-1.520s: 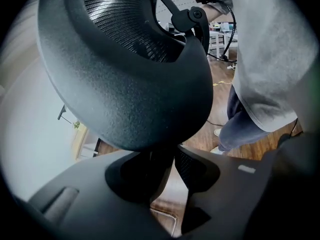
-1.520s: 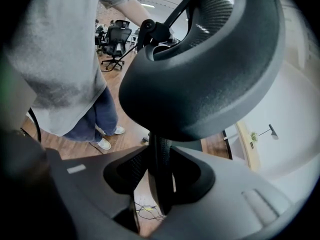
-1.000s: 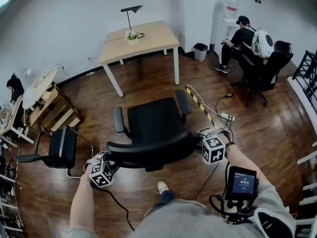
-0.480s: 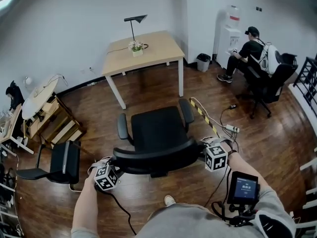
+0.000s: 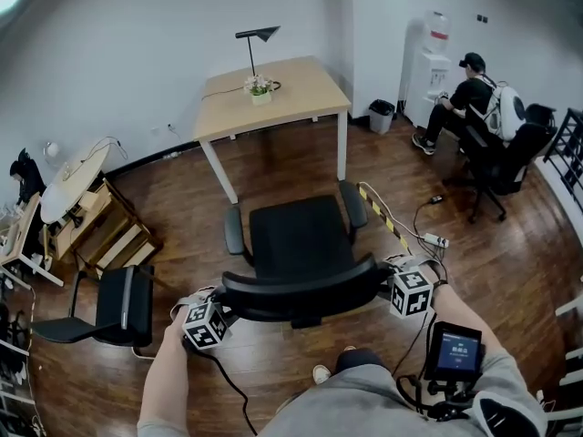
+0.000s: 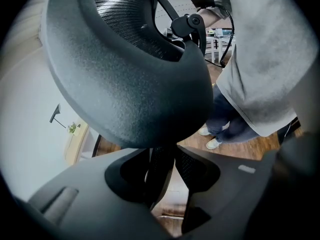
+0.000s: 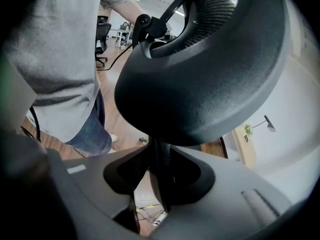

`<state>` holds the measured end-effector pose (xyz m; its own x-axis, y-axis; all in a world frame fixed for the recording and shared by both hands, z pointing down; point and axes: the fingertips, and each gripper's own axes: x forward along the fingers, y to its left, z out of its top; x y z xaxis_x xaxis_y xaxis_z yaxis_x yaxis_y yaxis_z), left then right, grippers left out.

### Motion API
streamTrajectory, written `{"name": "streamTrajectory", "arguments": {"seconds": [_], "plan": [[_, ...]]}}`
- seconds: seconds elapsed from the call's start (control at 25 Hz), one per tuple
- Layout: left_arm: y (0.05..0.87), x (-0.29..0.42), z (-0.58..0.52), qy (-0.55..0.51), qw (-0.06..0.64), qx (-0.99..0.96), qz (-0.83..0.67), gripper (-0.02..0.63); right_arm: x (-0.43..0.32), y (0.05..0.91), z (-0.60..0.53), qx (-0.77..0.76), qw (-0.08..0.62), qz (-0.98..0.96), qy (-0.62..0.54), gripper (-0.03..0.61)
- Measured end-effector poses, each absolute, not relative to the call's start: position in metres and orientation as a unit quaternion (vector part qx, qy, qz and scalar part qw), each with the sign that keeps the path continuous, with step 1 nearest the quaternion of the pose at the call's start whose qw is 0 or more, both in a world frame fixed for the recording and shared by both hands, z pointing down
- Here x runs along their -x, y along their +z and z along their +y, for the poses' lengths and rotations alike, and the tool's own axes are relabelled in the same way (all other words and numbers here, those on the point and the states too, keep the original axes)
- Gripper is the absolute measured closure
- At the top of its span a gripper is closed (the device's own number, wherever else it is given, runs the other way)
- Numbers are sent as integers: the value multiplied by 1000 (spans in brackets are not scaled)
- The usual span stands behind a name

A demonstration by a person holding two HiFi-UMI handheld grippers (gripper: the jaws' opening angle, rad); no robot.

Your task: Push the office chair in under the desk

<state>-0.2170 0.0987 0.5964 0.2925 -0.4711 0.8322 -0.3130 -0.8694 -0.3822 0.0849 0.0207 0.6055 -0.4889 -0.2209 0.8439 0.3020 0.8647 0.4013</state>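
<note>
Closest to me, my left gripper sits at the 9 o'clock end of the backrest, and my right gripper at its 3 o'clock end. In the left gripper view the curved black rim of the backrest fills the frame and its thin edge runs down between the two jaws, which pinch it from both sides. The right gripper view shows the same: jaws partly apart, pinching the backrest edge. A small screen is strapped on my right forearm, at 5 o'clock.

The office chair stands on the dark wood floor, seat facing 12 o'clock, armrests at either side. It is out in the open, near the desk but not under it; bare floor lies between the seat's front edge and the desk legs.

At 2 o'clock from the chair a yellow-and-black strip runs across the floor, with a white power strip just beyond. At 9 o'clock stands a second black chair.

The desk at 12 o'clock carries a black lamp and a small plant. Farther off at 2 o'clock, a bin, a water dispenser and a seated person
</note>
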Motion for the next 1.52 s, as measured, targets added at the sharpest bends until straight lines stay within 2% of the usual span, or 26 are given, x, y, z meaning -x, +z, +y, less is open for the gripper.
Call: {"name": "streamTrajectory", "arguments": {"seconds": [0.6, 1.52], "plan": [[594, 239, 38, -540, 60, 807, 232, 451, -63, 603, -34, 27, 500, -828, -251, 436], [595, 247, -123, -551, 31, 801, 233, 463, -53, 599, -209, 35, 490, -826, -276, 436]]}}
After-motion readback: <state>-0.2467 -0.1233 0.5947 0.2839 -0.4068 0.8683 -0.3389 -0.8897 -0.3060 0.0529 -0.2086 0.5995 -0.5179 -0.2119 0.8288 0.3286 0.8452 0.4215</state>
